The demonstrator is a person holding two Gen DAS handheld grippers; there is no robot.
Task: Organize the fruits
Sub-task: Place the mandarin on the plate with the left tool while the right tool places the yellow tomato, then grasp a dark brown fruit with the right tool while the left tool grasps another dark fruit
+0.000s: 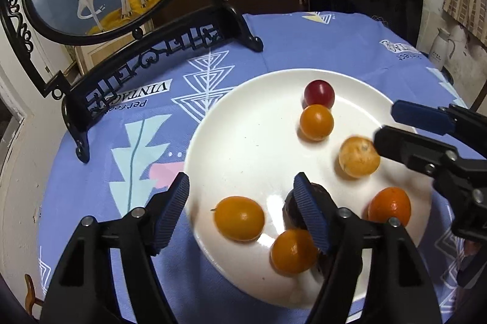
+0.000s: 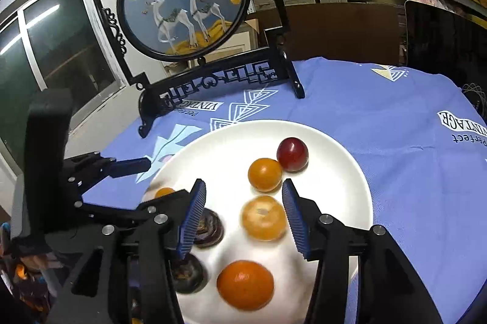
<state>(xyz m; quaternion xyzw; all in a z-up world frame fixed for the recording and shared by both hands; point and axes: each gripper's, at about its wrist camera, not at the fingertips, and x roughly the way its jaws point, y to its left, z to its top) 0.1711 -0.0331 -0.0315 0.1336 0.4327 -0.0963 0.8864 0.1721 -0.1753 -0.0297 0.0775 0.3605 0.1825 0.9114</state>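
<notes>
Release step, by the look of it: both claws should lift straight up and clear, jaws kept wide, so no pad nudges the round fruit rolling across the white plate (image 1: 243, 123). Left gripper (image 1: 240, 211) part open, holding nothing; yellow-orange fruit (image 1: 239, 218) sits loose between its pads near the plate's near-left rim, dark fruit (image 1: 292, 208) behind the right pad. Right gripper (image 2: 242, 220) part open, empty; pale orange fruit (image 2: 264, 217) lies free between its pads, mid-plate toward the right rim.
</notes>
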